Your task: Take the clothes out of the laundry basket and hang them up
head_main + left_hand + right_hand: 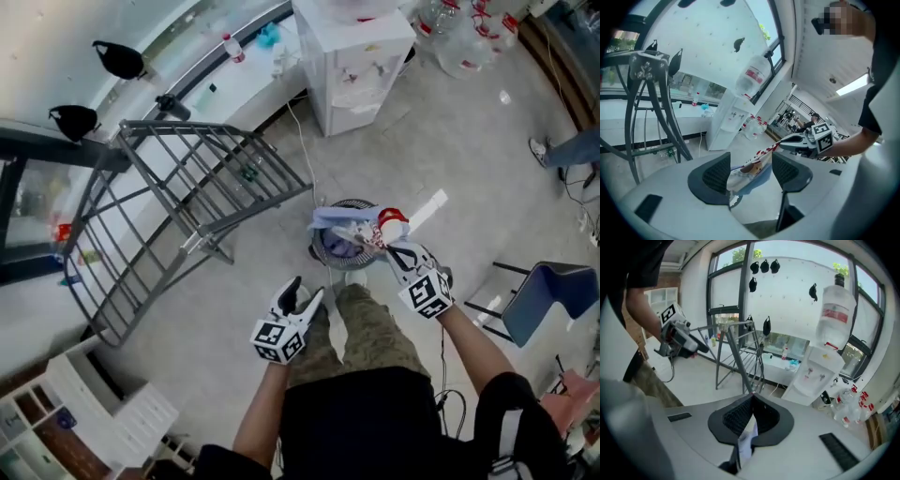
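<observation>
The right gripper (386, 240) has its fingers closed on a white, red and blue garment (349, 223). In the right gripper view a white fold of it is pinched between the pads. The cloth hangs directly above the round laundry basket (317, 251), which stands on the floor in front of the person's feet, out from the window-side edge of the floor.

The left gripper (307, 293) is lower and nearer the body, its fingers spread wide. The garment's lower end shows between them, with neither pad pressing on it. The grey drying rack (187, 125) stands on the floor to the left of the basket, along the window wall.
</observation>
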Motion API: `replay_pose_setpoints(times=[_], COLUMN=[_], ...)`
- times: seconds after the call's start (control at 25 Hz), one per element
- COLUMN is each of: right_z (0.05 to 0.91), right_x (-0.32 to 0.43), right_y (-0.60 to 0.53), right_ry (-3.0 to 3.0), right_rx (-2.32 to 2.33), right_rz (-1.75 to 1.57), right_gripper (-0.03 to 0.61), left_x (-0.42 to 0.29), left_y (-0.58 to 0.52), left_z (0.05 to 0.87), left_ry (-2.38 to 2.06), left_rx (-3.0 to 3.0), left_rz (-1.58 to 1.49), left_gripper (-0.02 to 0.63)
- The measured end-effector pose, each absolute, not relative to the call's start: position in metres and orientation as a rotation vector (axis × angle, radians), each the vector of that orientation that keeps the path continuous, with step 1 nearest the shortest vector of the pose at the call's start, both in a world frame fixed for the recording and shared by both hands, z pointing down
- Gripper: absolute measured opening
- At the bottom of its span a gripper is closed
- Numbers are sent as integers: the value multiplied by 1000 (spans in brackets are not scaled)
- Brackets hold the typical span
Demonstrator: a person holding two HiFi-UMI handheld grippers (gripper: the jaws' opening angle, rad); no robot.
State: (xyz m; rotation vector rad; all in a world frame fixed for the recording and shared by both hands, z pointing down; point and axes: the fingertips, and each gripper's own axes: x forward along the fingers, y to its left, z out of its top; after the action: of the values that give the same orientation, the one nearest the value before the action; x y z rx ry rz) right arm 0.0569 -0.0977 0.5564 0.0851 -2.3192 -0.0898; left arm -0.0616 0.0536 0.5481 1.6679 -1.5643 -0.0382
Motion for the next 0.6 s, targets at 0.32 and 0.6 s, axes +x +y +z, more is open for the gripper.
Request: replay_pose_setpoints(times=[0.32, 0.6], right_z=[392, 263], right_x=[51, 33], right_y=[-106, -101], right_ry=[-2523, -2673], right_rx=[203, 284], right_rz=[93, -72], right_gripper=[0, 0], left_x=[-80, -102], left_y=[15, -28], left_z=[494, 468], left_ry=[-1562, -1559], left_rx=[1795, 1925], left_rz=[-79, -78], left_gripper=[254, 255])
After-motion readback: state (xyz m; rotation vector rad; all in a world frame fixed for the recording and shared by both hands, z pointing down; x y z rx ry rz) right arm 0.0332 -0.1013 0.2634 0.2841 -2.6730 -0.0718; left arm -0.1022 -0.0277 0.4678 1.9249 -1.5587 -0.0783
